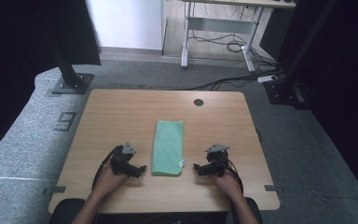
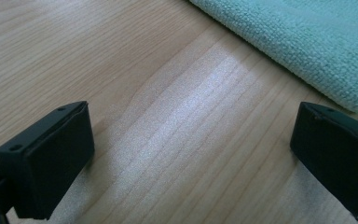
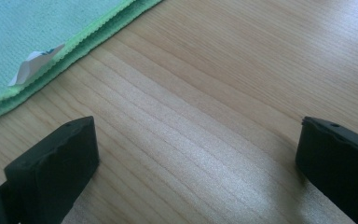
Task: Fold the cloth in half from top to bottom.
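A folded green cloth lies lengthwise in the middle of the wooden table, with a small white tag at its near right corner. My left gripper rests low over the table just left of the cloth's near end, jaws wide open and empty. My right gripper sits just right of that end, also open and empty. In the left gripper view the cloth fills the upper right beyond my gripper. In the right gripper view the cloth's layered edge and tag lie upper left of my gripper.
A round cable hole sits near the table's far edge. Black frame posts stand on grey carpet at the far left and far right. A white desk frame with cables stands beyond the table.
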The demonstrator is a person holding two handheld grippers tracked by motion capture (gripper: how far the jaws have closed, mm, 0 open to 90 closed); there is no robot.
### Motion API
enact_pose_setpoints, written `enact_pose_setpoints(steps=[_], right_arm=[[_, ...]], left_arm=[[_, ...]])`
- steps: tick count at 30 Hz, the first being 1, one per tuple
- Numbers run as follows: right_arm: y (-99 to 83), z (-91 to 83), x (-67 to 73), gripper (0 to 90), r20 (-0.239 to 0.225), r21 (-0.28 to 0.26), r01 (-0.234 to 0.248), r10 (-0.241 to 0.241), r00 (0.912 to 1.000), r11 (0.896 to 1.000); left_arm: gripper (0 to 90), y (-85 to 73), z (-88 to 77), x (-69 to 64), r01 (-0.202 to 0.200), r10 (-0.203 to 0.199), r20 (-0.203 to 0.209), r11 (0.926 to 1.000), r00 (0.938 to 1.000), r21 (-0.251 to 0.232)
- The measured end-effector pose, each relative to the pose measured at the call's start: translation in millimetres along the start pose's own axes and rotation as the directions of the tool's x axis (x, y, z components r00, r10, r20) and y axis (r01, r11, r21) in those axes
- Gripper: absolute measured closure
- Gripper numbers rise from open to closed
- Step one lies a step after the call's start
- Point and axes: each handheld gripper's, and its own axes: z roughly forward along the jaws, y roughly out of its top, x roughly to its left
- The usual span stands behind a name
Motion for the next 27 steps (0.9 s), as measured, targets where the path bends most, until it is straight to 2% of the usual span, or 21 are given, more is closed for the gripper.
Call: enact_pose_setpoints(steps=[11,14,17,20,22,24,27], right_arm=[[0.0,-0.4,0.5,0.0,0.003,0.002,-0.003,0.003,1.0,1.0],[0.6,-1.1,0.5,0.0,-0.007,0.013,0.007,-0.007,0.9999,1.0],[1.2,-1.3,1.2,0.0,-0.014,0.018,0.01,-0.01,0.9999,1.0],[2.2,-0.9,2.2,0.0,-0.017,0.021,0.013,-0.013,0.9998,1.0],[2.9,-0.7,2.7,0.0,-0.023,0.023,0.012,-0.011,0.9997,1.0],[3.3,-0.7,3.1,0.0,-0.023,0.024,0.01,-0.009,0.9997,1.0],[3.2,-1.1,2.6,0.5,-0.025,0.023,0.006,-0.005,0.9997,1.0]], left_arm=[[0.0,3.0,1.0,-0.9,0.011,-0.011,-0.006,0.9999,0.9999,0.009],[0.0,7.6,0.8,-1.2,0.012,-0.012,-0.009,0.9999,0.9999,-0.004],[0.0,16.0,-1.7,-1.0,0.019,-0.019,-0.002,0.9993,0.9998,-0.032],[0.0,27.2,-3.0,-1.0,-0.001,0.0,-0.027,0.9992,0.9996,-0.04],[0.0,35.3,-2.3,-0.3,0.0,-0.002,-0.036,0.9988,0.9994,-0.049],[0.0,43.9,1.0,0.4,0.013,-0.015,-0.027,0.9982,0.9995,-0.058],[0.0,56.1,10.1,1.9,0.025,-0.028,-0.04,0.9977,0.9988,-0.063]])
